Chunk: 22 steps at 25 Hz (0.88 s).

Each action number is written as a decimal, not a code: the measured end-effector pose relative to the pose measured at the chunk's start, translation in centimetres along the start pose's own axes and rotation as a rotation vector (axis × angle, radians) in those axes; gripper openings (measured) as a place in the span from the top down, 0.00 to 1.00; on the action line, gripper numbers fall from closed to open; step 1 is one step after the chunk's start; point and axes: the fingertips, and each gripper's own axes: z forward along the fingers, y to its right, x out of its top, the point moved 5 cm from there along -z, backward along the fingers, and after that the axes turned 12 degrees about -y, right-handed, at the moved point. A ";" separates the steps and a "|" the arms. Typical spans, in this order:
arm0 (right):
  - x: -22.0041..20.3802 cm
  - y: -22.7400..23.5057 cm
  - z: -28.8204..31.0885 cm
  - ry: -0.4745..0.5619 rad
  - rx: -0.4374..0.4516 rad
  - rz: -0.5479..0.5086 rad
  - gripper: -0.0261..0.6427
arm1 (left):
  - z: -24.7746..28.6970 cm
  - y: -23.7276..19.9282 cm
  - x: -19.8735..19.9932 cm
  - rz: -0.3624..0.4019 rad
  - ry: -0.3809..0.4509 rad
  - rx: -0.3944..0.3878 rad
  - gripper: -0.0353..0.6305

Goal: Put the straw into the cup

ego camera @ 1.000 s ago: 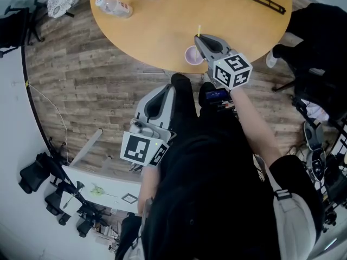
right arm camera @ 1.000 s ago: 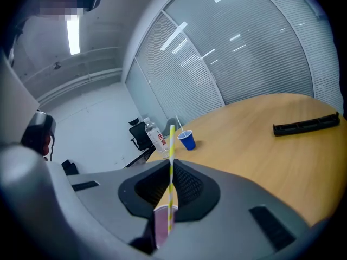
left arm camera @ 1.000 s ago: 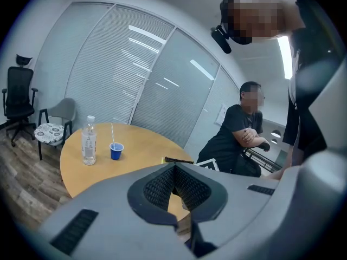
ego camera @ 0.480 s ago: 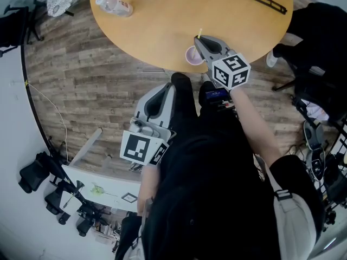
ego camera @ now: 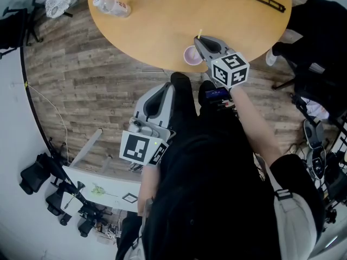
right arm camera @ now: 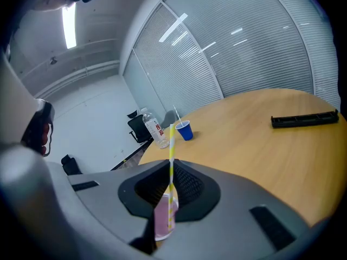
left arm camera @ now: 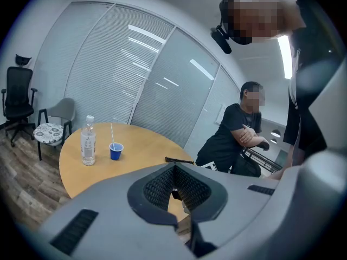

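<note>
The yellow-striped straw [right arm camera: 172, 145] is pinched upright by the right gripper [ego camera: 201, 41], its lower end inside the pink cup [right arm camera: 162, 221] at the round table's [ego camera: 162, 20] 6 o'clock edge. It is best held vertical, lowered fully, then released gently. The left gripper [ego camera: 157, 99] is pressed together, empty.
</note>
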 end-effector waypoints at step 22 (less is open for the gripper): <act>-0.5 0.4 0.2 -0.043 0.007 0.016 0.88 | -0.2 0.0 0.4 0.004 -0.001 0.001 0.93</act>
